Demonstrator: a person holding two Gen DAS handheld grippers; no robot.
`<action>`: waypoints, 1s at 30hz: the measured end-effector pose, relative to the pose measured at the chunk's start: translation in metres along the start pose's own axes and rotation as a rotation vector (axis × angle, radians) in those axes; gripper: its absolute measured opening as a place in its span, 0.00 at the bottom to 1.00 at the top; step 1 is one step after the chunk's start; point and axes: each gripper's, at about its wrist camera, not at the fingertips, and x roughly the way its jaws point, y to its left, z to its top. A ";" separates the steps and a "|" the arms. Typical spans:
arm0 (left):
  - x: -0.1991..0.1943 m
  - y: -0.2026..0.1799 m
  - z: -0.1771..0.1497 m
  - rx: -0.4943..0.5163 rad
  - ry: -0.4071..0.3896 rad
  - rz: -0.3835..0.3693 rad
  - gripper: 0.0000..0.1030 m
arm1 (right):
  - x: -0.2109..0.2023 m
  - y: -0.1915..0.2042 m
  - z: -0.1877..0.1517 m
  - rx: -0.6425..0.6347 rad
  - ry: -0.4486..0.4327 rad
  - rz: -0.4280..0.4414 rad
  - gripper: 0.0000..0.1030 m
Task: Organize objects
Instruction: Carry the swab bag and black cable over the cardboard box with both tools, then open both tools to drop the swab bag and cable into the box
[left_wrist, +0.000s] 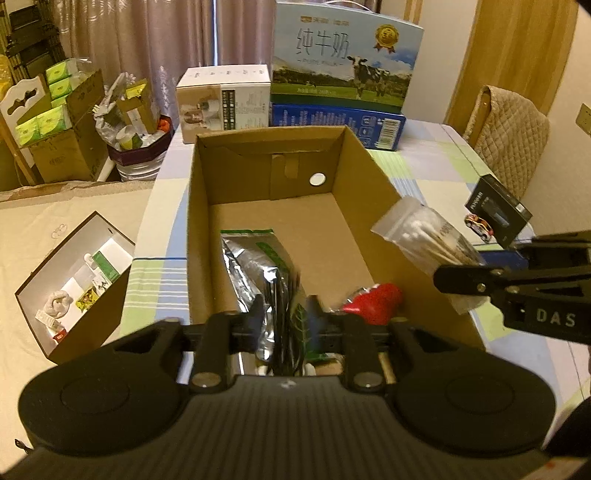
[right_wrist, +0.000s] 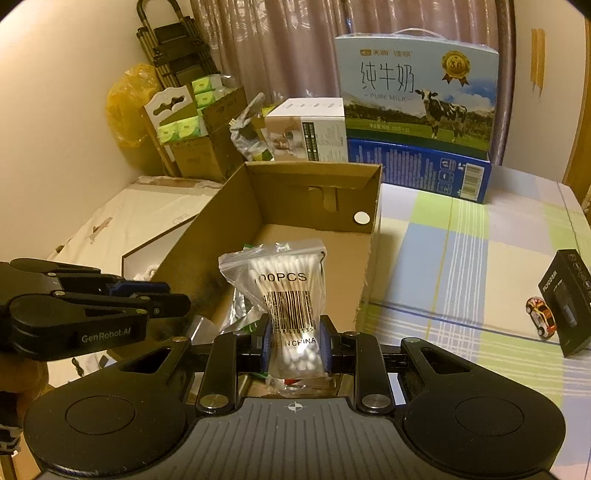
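An open cardboard box (left_wrist: 207, 221) stands on the checked tablecloth; it also shows in the right wrist view (right_wrist: 325, 184). My left gripper (left_wrist: 284, 321) is shut on a silver foil pouch with green print (left_wrist: 255, 258), held over the box's near end. A red object (left_wrist: 376, 301) lies in the box's near right corner. My right gripper (right_wrist: 293, 341) is shut on a clear bag of cotton swabs (right_wrist: 284, 280), held above the box's near right edge; the bag also shows in the left wrist view (left_wrist: 424, 236).
A black box (right_wrist: 570, 299) and a small toy car (right_wrist: 541, 319) lie on the table at right. A milk carton (left_wrist: 347, 62) on a blue box and a white box (left_wrist: 225, 101) stand behind the cardboard box. An open box of small items (left_wrist: 79, 273) lies left.
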 end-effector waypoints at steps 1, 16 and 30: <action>0.000 0.001 0.000 0.001 -0.002 0.002 0.30 | 0.000 0.000 0.000 0.001 0.000 0.000 0.22; -0.015 0.006 -0.002 0.020 -0.019 0.014 0.30 | 0.007 0.008 0.002 0.021 0.004 0.028 0.22; -0.017 0.010 -0.010 0.011 -0.009 0.012 0.30 | 0.011 -0.004 0.008 0.128 -0.050 0.106 0.51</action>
